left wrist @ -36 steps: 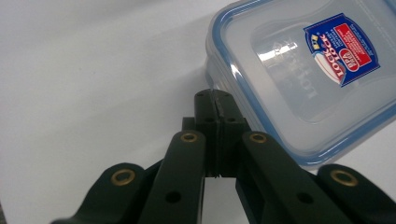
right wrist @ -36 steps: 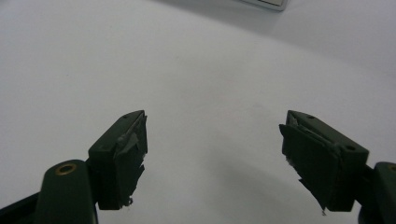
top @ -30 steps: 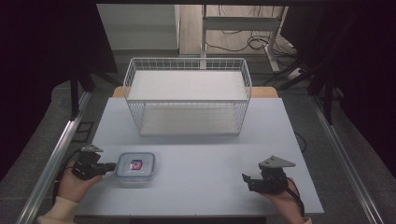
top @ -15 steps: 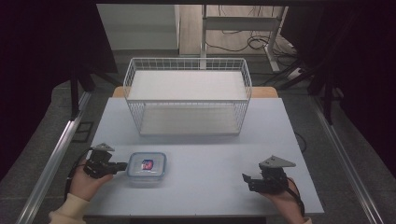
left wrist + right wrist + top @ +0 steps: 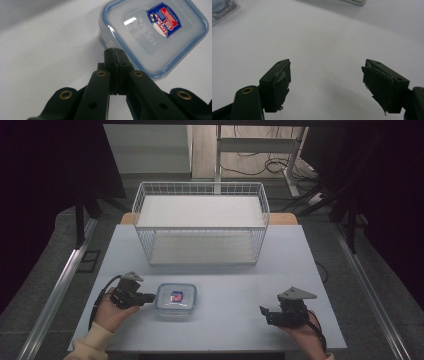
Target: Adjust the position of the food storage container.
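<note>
the left gripper [image 5: 148, 297] sits in the lower left of the high view, further toward the middle of the frame than it was a second ago, and the clear lidded container [image 5: 176, 300] has gone along with it: a second ago the box lay nearer the left edge of the table [image 5: 300, 250], now it lies just left of the bottom centre. the jaws are pressed tight together with nothing between them, and in the left gripper view their closed tip [image 5: 114, 53] meets the near wall of the container [image 5: 155, 35] just under the blue-edged lid. my reading is that the box is being pushed across the table with a closed tip, not carried (the pads grip nothing), and that the slide is heading toward the space in front of the wire basket [image 5: 201, 222], which stands well apart at the upper centre of the frame.

the right gripper [image 5: 266, 314] has kept its place in the lower right, resting in the hand, its jaws spread wide over bare table [image 5: 332, 37] with nothing between them.

the count: one container, with one red and blue label on its lid; one wire basket, holding nothing that i can see; two grippers, one in each hand; one table.
</note>
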{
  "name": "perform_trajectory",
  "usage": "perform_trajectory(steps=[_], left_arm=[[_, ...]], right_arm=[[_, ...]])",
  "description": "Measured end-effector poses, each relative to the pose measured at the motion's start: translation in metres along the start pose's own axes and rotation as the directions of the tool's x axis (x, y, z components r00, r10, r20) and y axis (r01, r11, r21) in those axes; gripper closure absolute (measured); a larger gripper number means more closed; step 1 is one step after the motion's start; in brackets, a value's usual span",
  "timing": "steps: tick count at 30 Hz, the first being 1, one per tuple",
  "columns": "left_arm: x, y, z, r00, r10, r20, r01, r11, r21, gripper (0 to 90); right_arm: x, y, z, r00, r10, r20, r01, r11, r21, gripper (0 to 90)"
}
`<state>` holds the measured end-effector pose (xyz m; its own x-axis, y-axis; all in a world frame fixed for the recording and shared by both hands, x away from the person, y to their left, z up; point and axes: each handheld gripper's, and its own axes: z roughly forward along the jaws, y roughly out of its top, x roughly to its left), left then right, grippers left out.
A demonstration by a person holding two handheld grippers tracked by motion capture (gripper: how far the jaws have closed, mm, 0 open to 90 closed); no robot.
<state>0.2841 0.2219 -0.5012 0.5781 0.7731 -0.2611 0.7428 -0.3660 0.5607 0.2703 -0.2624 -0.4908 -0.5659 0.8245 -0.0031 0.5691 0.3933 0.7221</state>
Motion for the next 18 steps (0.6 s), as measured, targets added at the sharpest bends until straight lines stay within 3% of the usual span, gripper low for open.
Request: perform_trajectory(steps=[18], left_arm=[[-0.039, 0.038, 0.032, 0.9927, 0.098, 0.069, -0.100, 0.9948, 0.020, 89.8]], right_arm=[[0.000, 0.000, 0.000, 1.0000, -0.004, 0.000, 0.004, 1.000, 0.001, 22.6]])
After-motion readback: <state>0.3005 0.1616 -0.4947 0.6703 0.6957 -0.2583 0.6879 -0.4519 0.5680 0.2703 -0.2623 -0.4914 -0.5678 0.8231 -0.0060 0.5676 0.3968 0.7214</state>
